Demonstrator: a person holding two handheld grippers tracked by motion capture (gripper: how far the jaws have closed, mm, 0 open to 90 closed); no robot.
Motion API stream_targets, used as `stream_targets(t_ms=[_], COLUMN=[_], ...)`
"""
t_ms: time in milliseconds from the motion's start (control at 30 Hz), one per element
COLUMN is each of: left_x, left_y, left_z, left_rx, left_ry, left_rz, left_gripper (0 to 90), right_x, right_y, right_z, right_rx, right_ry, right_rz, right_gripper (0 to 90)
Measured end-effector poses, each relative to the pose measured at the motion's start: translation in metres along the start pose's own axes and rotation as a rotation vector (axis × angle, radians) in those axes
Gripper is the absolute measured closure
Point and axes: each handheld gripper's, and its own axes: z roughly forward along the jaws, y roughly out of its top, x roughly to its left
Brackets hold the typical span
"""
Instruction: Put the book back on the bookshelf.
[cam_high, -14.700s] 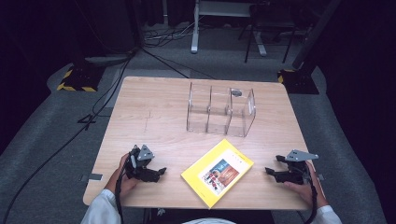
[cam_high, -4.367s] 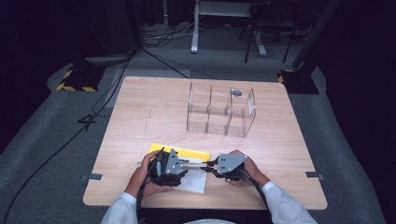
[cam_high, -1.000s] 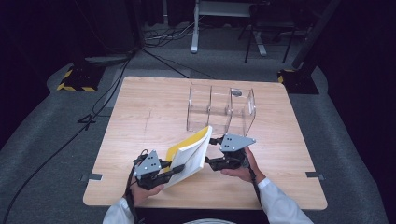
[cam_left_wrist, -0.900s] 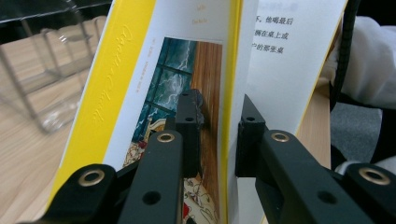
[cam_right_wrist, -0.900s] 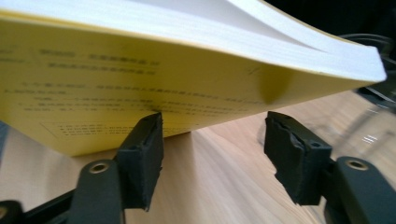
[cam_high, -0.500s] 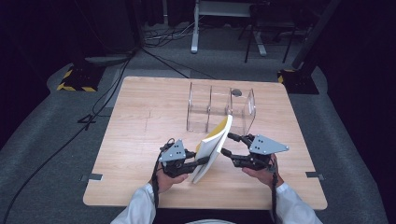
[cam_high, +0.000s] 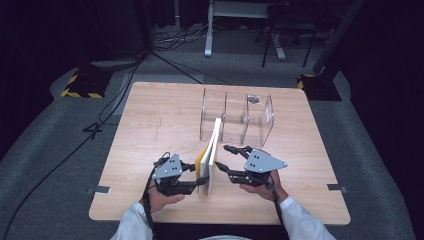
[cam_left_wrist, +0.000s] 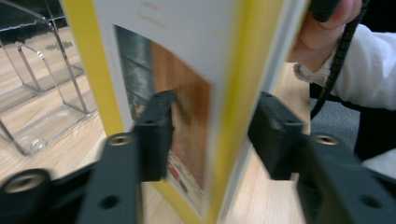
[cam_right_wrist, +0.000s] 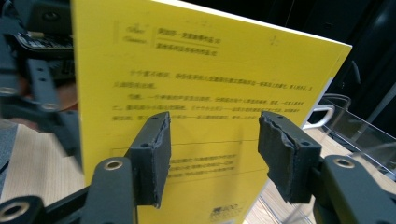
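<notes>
I had the yellow book (cam_high: 211, 160) upright on edge, near the clear organiser (cam_high: 235, 117) — it could topple, since my left gripper (cam_high: 196, 181) had just been opening around its spine and my right gripper (cam_high: 224, 159) stood open beside its back cover, unclamped.

Clear 3-compartment organizer (cam_high: 237, 116) stands at far-centre of wooden table (cam_high: 150, 125). Small dark obj. (cam_high: 253, 99) in its right compartment. Floor cables (cam_high: 65, 155) left of table; hazard-striped base (cam_high: 80, 85) beyond far-left corner.
</notes>
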Motion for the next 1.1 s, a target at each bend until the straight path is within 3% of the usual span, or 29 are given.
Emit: stream_targets(t_ms=[100,133,233,367,467,500,533,633,700,900,967,1033,1100], left_x=[-0.003,-0.009,-0.012,-0.018,-0.023,-0.023,-0.023,-0.022,-0.021,-0.016,-0.012,-0.008,-0.009], left_y=[-0.001,-0.002,-0.002,-0.002,-0.001,-0.001,-0.002,-0.002,-0.002,-0.006,-0.008,-0.011,-0.013], left_z=[-0.002,0.0,0.006,0.02,0.031,0.031,0.034,0.036,0.035,0.024,0.02,0.014,0.008], left_rx=[0.013,0.05,0.065,0.072,0.083,0.083,0.08,0.08,0.077,0.076,0.066,0.059,0.065], left_ry=[-0.029,-0.003,0.018,0.064,0.128,0.128,0.161,0.188,0.224,0.189,0.175,0.128,0.073], left_rz=[0.008,0.033,0.034,0.039,0.044,0.044,0.028,0.021,0.017,0.016,0.004,0.0,0.028], left_gripper=[31.5,25.6,21.7,21.6,21.9,22.2,25.4,30.0,41.2,61.8,71.5,74.1,74.8], right_x=[0.002,0.005,0.008,0.008,0.006,0.006,0.002,0.0,-0.003,-0.013,-0.02,-0.024,-0.031], right_y=[0.0,-0.001,-0.003,-0.005,-0.008,-0.008,-0.009,-0.01,-0.012,-0.017,-0.02,-0.022,-0.027], right_z=[0.003,0.006,0.009,0.01,0.011,0.011,0.011,0.012,0.014,0.013,0.01,0.006,-0.002], right_rx=[0.002,0.018,0.032,0.042,0.049,0.049,0.048,0.052,0.059,0.075,0.084,0.086,0.1], right_ry=[0.012,0.028,0.033,0.03,0.017,0.017,0.012,-0.004,-0.019,-0.046,-0.036,-0.029,-0.013], right_rz=[-0.002,-0.011,-0.023,-0.013,-0.006,-0.006,0.026,0.042,0.051,0.062,0.075,0.077,0.071], right_gripper=[43.2,42.6,42.6,42.4,40.2,40.2,39.0,37.6,36.2,34.6,29.0,30.2,29.3])
